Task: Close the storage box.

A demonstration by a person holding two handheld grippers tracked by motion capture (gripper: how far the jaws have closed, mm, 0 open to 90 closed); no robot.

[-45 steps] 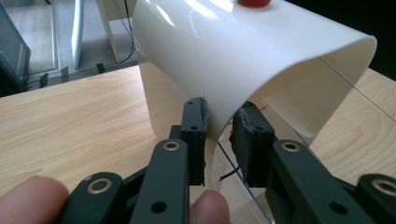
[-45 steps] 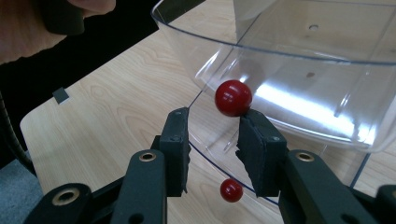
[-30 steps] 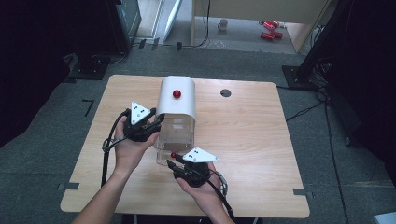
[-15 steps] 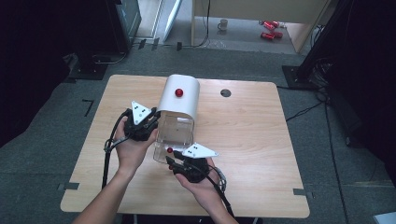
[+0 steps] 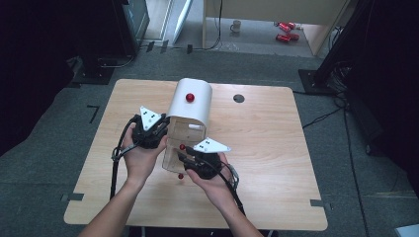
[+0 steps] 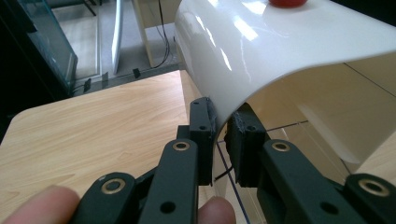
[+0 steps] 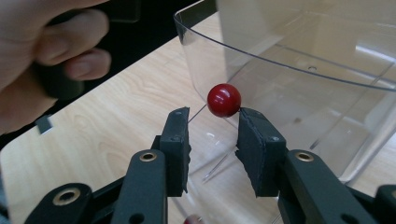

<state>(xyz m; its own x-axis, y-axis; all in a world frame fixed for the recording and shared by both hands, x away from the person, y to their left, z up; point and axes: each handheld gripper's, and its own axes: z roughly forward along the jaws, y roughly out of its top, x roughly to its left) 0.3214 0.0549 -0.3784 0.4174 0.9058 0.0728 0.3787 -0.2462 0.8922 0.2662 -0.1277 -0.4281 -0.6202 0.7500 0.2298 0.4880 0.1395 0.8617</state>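
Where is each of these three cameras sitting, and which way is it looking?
High view: above the person's side, looking forward and down at the table, forearms and both grippers.
Left gripper view: rides the left gripper, jaws clamping the white cover; fingertips below.
Right gripper view: rides the right gripper, facing the red knob on the clear door.
Shared: white cover.

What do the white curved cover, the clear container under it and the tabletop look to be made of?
White curved cover: likely glossy plastic; it shows sharp window-like highlights and a thin bent edge. Clear container: transparent plastic, probably acrylic; the table shows through it and its rim glints. Table: pale wood-grain surface, matte, possibly laminate rather than solid wood.
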